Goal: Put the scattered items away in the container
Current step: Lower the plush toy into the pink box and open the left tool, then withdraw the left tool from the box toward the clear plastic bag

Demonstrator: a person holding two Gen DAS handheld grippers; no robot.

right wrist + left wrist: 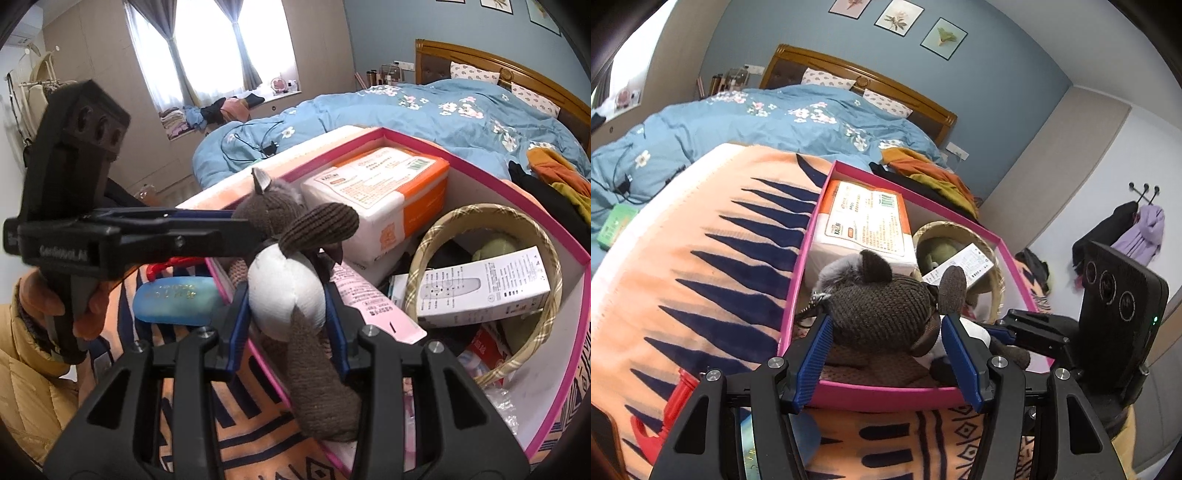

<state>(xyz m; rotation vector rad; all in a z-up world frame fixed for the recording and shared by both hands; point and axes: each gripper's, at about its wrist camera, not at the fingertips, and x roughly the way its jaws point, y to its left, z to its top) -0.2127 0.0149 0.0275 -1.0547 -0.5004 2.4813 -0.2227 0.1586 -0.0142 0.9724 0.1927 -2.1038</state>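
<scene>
Lowering knitted plush toy into pink box, over its near wall. Left tongs clenched on the head, right tongs clenched on the white belly. Next, probably: settle beside tissue pack, release both.

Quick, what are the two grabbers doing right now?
Left gripper: closed on the plush toy's brown head.
Right gripper: closed on the plush toy's white belly, over the pink box.

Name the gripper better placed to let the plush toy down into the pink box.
Probably the left gripper: it clamps the plush toy by the head, already inside the pink box. The right gripper squeezes its belly over the rim.
</scene>
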